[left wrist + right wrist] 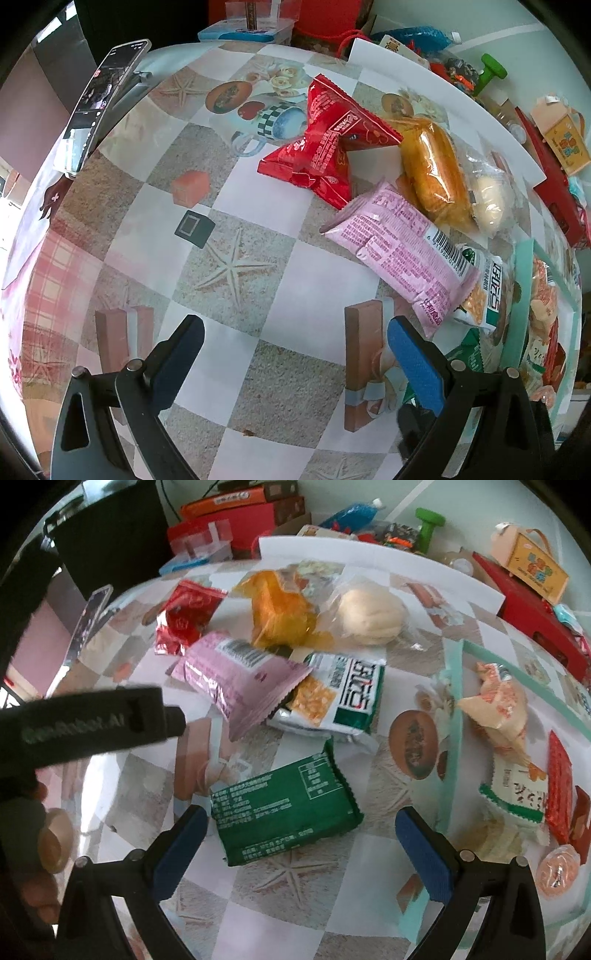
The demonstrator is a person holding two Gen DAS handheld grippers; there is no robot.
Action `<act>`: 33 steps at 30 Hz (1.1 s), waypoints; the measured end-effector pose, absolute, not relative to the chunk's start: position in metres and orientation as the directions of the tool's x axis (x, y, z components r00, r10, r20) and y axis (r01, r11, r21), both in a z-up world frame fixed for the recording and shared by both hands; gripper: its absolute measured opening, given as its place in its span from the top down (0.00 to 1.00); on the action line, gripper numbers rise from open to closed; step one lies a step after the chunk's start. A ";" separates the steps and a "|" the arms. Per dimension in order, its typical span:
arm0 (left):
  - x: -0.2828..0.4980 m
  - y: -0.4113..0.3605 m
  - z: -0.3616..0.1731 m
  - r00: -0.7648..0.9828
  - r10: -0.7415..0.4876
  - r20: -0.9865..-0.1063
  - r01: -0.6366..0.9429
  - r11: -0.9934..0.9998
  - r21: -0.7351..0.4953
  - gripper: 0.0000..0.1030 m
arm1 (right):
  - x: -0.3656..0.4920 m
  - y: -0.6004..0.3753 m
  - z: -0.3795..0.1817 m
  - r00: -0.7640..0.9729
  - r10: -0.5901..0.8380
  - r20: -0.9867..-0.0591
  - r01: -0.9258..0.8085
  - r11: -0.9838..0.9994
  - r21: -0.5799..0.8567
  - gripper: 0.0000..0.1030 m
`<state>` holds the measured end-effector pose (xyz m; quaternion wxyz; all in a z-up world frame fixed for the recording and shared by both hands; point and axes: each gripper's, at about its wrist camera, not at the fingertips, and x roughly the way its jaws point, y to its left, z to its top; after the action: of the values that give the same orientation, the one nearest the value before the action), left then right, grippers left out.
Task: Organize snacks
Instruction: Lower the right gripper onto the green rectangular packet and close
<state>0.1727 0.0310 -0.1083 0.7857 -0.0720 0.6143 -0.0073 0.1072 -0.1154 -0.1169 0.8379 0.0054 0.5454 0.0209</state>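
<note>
Patterned surface (pixel 295 915), loose snacks beside teal tray (pixel 452 716). Right tongs (pixel 301 834) open over green packet (pixel 284 812); left tongs (pixel 295 354) open, empty. Next, probably: close on packet, move to tray.

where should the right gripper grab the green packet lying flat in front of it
Take the green packet across its short width near the middle, coming straight down from above. It lies flat and clear of the other snacks, and the open right gripper already straddles its near end. The crimped end seals are thin and would likely slip, so the fuller body seems safer.
</note>
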 end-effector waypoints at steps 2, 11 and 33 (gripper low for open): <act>0.174 0.028 -0.107 0.247 -0.103 -0.964 -0.079 0.989 -0.126 0.03 | 0.108 -0.112 -0.121 0.396 0.032 -0.918 -0.037 0.999 0.019 0.00; 0.178 0.025 -0.102 0.256 -0.107 -0.961 -0.083 0.988 -0.132 0.04 | 0.115 -0.112 -0.129 0.389 0.027 -0.921 -0.045 0.999 0.011 0.09; 0.174 0.038 -0.079 0.307 -0.150 -0.940 -0.118 0.974 -0.194 0.04 | 0.111 -0.149 -0.102 0.454 0.129 -0.881 0.031 0.987 0.160 0.29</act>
<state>0.1740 0.0380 -0.0787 0.8004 -0.1138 0.5885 -0.0098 0.1107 -0.1492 -0.1017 0.8493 0.0766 0.5216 0.0290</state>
